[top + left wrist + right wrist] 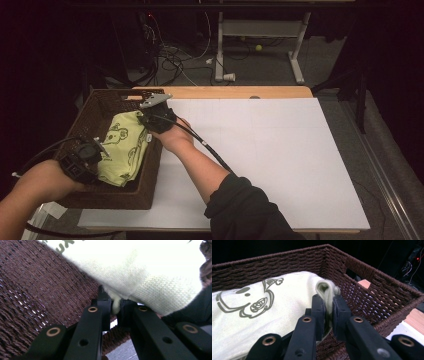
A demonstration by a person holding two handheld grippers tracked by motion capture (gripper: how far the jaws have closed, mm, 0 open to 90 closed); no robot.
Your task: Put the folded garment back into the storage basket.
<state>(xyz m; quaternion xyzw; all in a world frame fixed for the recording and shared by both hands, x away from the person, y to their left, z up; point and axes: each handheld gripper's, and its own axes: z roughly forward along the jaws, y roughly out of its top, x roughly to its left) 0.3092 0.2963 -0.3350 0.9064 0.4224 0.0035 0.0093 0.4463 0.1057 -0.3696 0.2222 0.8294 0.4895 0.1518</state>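
Both tools are gripping the cloth (122, 150), a pale green folded piece with a cartoon print, and it is sitting inside the basket (95, 107) at the left end of the bench (280, 150). The left tool (102, 150) is pinching a fold at the cloth's near end, its jaws narrow on the fabric (115, 305). The right tool (145, 120) is pinching a fold at the far end (325, 293), jaws likewise drawn tight on it.

By my reading, the placing is nearly finished: the cloth is already resting within the basket walls (367, 287), with nothing of it trailing on the bench. What is left seems to be lowering the last held folds, letting both tools go of the fabric, and drawing the hands back out of the basket.
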